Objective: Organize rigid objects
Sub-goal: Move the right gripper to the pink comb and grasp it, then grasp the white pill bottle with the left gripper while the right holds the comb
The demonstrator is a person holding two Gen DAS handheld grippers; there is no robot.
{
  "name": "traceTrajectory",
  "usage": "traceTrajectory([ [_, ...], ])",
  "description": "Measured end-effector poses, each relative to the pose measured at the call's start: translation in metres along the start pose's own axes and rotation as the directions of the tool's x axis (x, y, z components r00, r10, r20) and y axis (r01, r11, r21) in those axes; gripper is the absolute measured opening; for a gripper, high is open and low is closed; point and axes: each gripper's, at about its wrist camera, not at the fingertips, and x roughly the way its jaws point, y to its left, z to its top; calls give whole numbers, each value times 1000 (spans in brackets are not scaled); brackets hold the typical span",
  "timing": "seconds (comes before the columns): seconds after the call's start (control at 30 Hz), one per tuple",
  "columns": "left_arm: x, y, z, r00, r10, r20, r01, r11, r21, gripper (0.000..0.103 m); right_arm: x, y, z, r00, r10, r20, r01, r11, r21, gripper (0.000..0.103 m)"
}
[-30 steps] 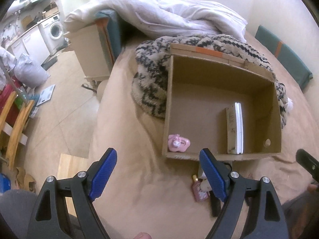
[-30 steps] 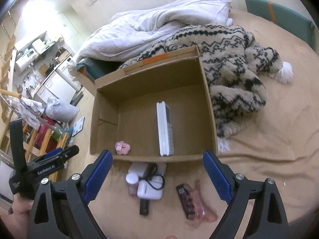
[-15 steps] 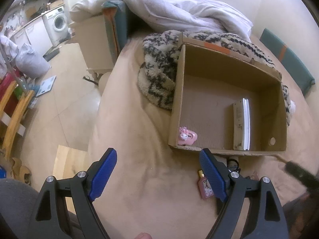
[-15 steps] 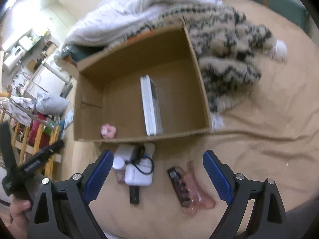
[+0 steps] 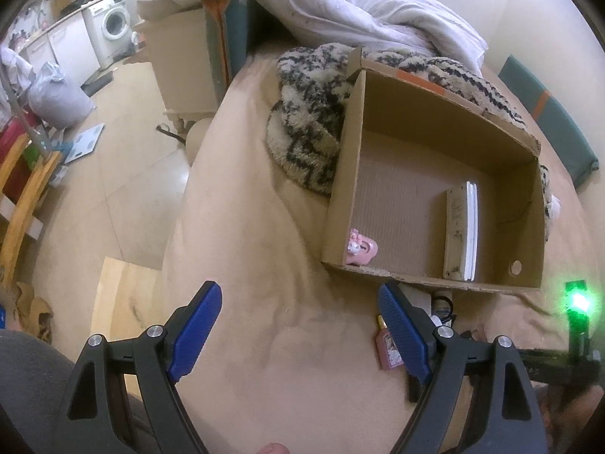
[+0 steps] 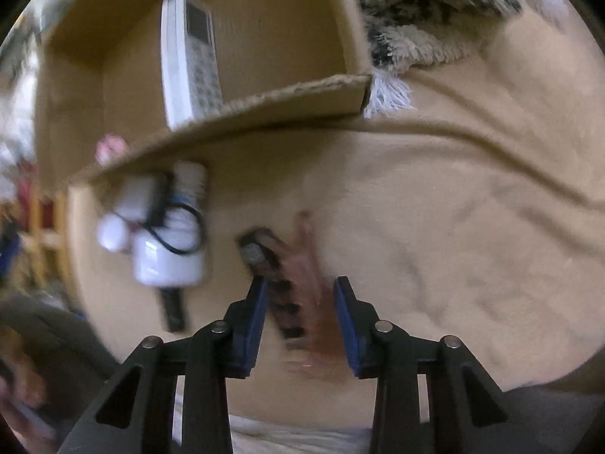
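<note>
Pink hair claw clip lies on the tan bedsheet, lower centre of the right wrist view, dark teeth on its left side, blurred. Right gripper straddles it, blue pads either side, jaws narrow and closing; whether the pads already touch the clip cannot be told through the blur.

Left of the clip in that view: white charger with a black cable looped over it, a white bottle just above, a small round white piece at far left, a dark stick-like item poking out below the charger. All sit just outside the near wall of the cardboard box.

Inside the box, white remote lies lengthwise, upper left of the right view; in the left wrist view it is right of centre on the box floor. Small pink toy sits in the near left corner of the box.

Left gripper hangs wide apart over bare sheet, bottom of the left view, nothing between the pads. Small pink bottle lies on the sheet, partly hidden by its right pad, below the box's near wall.

Black-and-cream fuzzy blanket is bunched behind and left of the box, white duvet above it. Green light glows at the right edge. Washing machine at upper left, tile floor on the left
</note>
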Motion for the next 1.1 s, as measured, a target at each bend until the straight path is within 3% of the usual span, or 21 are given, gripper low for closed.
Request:
traceTrajectory([
  [0.1, 2, 3, 1, 1000, -6, -11, 6, 1000, -14, 83, 12, 7, 1, 998, -50, -43, 47, 997, -63, 39],
  [0.17, 3, 4, 1, 1000, -6, -13, 6, 1000, -19, 83, 14, 7, 4, 996, -83, -28, 81, 994, -76, 40],
  [0.23, 3, 3, 1, 1000, -4, -13, 3, 1000, -18, 83, 26, 7, 7, 978, -205, -29, 201, 974, -109, 40],
  [0.3, 4, 2, 1, 1000, 1, -13, -1, 1000, -13, 83, 29, 14, 9, 975, -223, -21, 218, 967, -135, 41],
  [0.37, 4, 0, 1, 1000, 1, -11, -1, 1000, -8, 83, 28, 14, 6, 976, -219, -14, 215, 967, -137, 41],
  [0.5, 4, -2, 0, 1000, 9, -6, -9, 1000, 4, 83, 17, 11, 3, 985, -171, 30, 174, 977, -121, 31],
  [0.63, 5, 1, -1, 1000, 16, -13, -16, 1000, 1, 83, -15, 23, -5, 981, -116, 153, 138, 981, -138, 31],
  [0.73, 7, 7, -2, 999, 27, -23, -27, 1000, -8, 83, -45, 35, -19, 967, -45, 252, 89, 982, -166, 31],
  [0.87, 13, 11, -3, 998, 29, -48, -31, 999, -36, 83, -83, 45, -43, 918, 36, 396, 54, 975, -216, 31],
  [0.97, 17, 10, -4, 998, 32, -60, -34, 999, -39, 83, -109, 51, -57, 863, 97, 496, 32, 969, -246, 31],
  [1.1, 18, 2, -6, 998, 26, -59, -26, 1000, -9, 83, -139, 51, -50, 786, 158, 598, 6, 965, -264, 31],
])
